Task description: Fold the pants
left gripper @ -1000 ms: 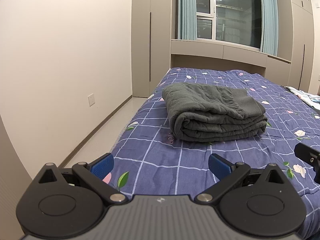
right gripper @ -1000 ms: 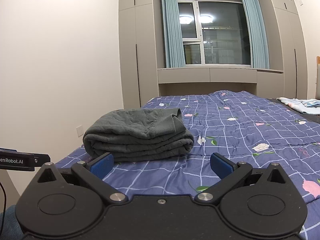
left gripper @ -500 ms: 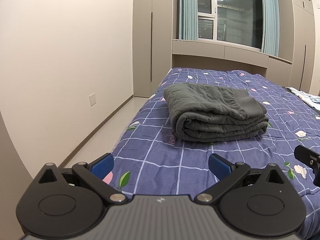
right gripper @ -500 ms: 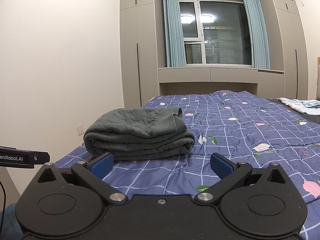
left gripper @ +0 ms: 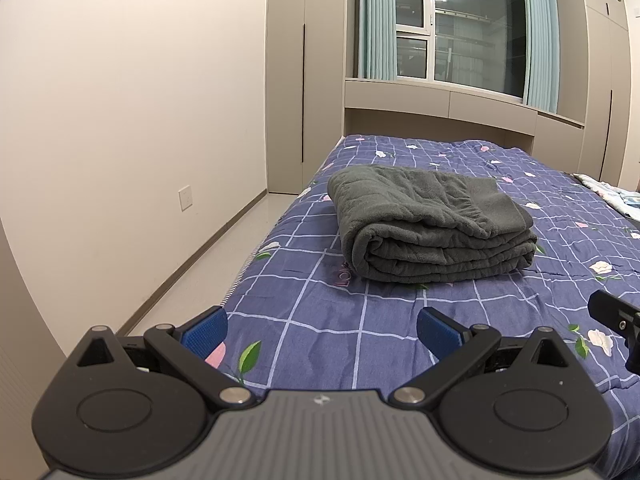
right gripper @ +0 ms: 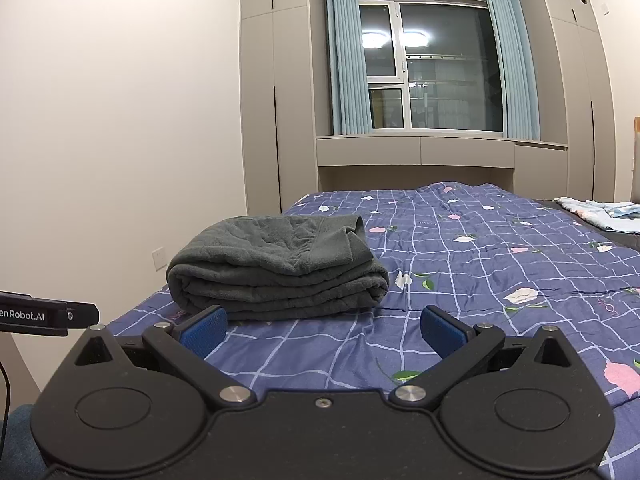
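Observation:
Dark grey pants (left gripper: 432, 224) lie folded into a thick stacked bundle on the blue floral quilt (left gripper: 320, 292), near the bed's left edge. The same pants (right gripper: 276, 268) show in the right wrist view, just beyond that gripper's left finger. My left gripper (left gripper: 322, 326) is open with nothing between its blue pads, held back from the bundle over the bed's near edge. My right gripper (right gripper: 324, 326) is open too and holds nothing. A part of the right gripper (left gripper: 616, 316) shows at the left wrist view's right edge.
The quilt (right gripper: 500, 264) stretches right and far toward the window wall. Light patterned cloth (right gripper: 600, 212) lies at the bed's far right. A floor strip (left gripper: 208, 272) and a wall run along the bed's left side. Wardrobes (right gripper: 272, 112) flank the window.
Both grippers have tilted slightly upward and drawn back a little, so the folded pants sit lower in the views. The pants have not moved. Both grippers stayed open.

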The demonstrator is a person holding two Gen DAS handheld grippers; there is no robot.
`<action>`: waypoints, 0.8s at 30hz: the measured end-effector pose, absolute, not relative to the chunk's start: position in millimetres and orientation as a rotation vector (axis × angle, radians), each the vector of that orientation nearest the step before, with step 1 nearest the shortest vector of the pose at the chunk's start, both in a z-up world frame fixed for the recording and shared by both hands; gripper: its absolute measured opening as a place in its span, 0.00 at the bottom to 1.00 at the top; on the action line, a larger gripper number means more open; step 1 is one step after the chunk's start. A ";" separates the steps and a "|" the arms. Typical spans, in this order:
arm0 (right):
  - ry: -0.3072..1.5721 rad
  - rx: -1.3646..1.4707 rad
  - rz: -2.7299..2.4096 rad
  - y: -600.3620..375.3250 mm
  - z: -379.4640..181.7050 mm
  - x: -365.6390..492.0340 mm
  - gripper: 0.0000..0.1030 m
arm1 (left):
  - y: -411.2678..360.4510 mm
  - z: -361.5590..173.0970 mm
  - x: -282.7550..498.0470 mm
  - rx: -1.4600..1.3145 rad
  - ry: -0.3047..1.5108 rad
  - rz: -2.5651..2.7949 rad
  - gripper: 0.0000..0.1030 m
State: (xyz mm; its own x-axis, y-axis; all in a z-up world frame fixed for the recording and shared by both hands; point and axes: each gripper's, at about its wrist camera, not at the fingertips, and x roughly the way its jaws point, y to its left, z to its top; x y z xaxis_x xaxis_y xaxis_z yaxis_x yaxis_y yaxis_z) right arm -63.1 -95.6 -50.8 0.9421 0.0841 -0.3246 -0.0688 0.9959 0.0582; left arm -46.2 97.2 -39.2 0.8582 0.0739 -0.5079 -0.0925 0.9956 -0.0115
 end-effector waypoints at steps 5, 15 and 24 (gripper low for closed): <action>0.333 0.046 0.078 -95.3 -50.9 -63.1 1.00 | 97.2 -39.3 -45.9 -0.037 0.532 0.088 1.00; 0.339 0.039 0.077 -95.7 -52.0 -62.2 1.00 | 98.0 -45.5 -41.5 -0.052 0.609 0.111 1.00; 0.347 0.033 0.075 -95.4 -54.7 -60.8 1.00 | 97.9 -44.8 -44.8 -0.057 0.605 0.108 1.00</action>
State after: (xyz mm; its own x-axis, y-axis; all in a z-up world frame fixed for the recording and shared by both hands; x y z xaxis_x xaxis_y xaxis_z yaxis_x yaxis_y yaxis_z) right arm -60.8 -95.4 -54.7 0.9376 0.0791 -0.3385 -0.0679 0.9967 0.0449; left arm -44.8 97.9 -44.8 0.8169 0.0841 -0.5706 -0.1178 0.9928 -0.0223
